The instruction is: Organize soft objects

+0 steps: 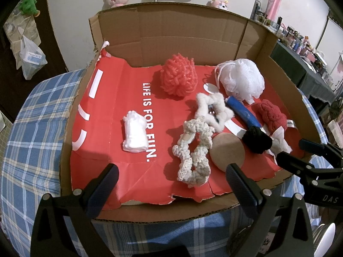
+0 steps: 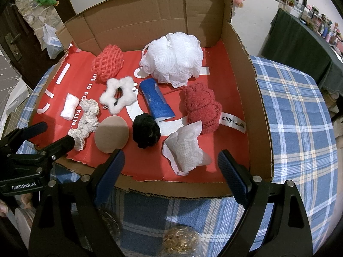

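Both claws hover side by side at the near edge of the cardboard box (image 2: 253, 98), jaws spread wide and empty: left claw (image 1: 171, 184) before the cream crocheted scrunchie (image 1: 194, 150), right claw (image 2: 171, 167) before the white mesh pouch (image 2: 186, 147).

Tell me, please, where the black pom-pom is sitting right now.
The black pom-pom lies on the box's red liner, centre of the right wrist view, between the tan round pad and the blue roll.

A jar (image 2: 180, 243) below the right gripper (image 2: 171, 171) is cut off by the bottom edge; its contents are unclear.
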Demonstrator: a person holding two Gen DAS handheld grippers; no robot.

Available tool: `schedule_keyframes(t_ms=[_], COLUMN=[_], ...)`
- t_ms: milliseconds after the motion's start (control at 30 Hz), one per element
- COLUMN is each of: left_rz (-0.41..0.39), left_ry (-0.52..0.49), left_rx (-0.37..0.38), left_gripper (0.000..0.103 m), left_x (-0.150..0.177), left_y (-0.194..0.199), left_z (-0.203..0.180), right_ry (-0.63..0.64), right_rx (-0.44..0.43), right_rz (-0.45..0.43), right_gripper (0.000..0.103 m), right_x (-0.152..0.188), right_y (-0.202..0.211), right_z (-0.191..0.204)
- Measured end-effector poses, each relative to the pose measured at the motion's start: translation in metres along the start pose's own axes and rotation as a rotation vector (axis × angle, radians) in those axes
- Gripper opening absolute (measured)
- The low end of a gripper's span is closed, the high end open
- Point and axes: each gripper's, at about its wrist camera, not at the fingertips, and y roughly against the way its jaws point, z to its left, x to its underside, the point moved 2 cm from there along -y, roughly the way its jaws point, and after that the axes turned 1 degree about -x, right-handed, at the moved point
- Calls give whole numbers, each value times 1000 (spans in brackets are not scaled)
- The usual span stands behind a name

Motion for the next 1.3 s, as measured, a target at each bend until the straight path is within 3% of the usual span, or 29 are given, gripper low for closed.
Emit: schedule_keyframes(t_ms=[1300], left_rz=[9], left_ry=[20], left_rx=[-5], left_gripper=[102], left_x=[0], left_y=[-1], left_z=[1], right_ry=[6], right_rx=[1], right_rz=[6], right_gripper=[89], right_x=[0], right_y=[1], right_z=[0])
